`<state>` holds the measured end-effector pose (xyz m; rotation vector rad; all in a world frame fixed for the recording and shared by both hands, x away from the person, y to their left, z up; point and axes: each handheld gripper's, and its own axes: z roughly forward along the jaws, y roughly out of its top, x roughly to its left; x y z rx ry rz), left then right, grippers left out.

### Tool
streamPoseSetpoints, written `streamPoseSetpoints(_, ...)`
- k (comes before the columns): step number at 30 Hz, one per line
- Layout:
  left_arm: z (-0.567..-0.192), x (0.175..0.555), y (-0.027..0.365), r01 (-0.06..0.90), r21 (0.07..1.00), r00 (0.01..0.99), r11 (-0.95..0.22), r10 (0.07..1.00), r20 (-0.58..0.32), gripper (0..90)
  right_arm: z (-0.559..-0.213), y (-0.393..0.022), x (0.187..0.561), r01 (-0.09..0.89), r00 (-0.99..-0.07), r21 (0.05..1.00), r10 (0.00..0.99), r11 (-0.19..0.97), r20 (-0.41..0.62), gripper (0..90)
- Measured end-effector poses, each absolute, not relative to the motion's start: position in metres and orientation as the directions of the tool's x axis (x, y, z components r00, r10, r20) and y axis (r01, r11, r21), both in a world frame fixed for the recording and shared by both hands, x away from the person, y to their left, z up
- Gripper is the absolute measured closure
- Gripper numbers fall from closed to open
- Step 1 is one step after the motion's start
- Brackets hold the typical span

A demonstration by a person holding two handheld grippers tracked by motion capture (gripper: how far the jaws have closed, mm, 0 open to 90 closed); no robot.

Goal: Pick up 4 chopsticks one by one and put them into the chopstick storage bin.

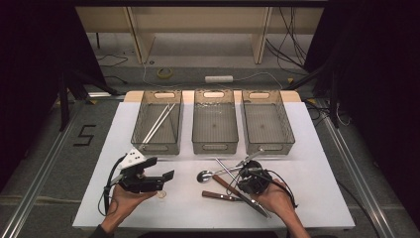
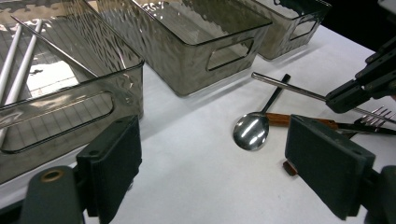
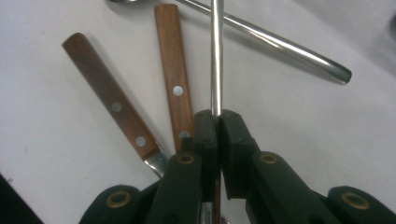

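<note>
Table: we see a white tabletop carrying three bins in a row at the far side and loose cutlery on the near right.
Left bin: a smoky clear plastic tub with a cut-out handle; two white chopsticks lie in it on a slant, side by side. In the left gripper view we find the same bin with the white chopsticks against its floor.
Middle bin: the same make, just beside the left bin; we see nothing lying in it.
Right bin: the same make, just beside the middle bin; we see nothing lying in it.
Left gripper: it rests in the person's open left hand, near the left bin's front wall; we see its jaws standing wide apart with only bare table between them.
Right gripper: its jaws are pressed together on a thin metal chopstick, which runs straight out from between the pads.
Metal chopstick's place: in front of the middle and right bins, among the loose cutlery, over the table.
Spoon: it lies bowl-up on the table near the middle bin.
Wooden-handled knives: two brown handles with rivets lie just beside the held chopstick, fanned apart.
Fork: its tines show near the right gripper.
</note>
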<state>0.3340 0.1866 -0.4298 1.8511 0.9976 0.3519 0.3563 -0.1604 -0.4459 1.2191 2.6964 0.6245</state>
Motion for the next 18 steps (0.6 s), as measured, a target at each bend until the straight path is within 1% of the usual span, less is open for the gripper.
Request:
streamPoseSetpoints(7,-0.43,0.334,0.183,0.477,0.853,0.642,-0.213,0.747,-0.172,18.0,-0.434,-0.155,0.354,0.638,-0.719,0.437,0.693,0.634,0.043,86.4)
streamPoseSetpoints(18,-0.432,0.334,0.172,0.471,0.846,0.678,-0.25,0.716,-0.166,17.3,-0.426,-0.142,0.346,0.553,-0.794,0.443,0.608,0.705,0.023,86.5)
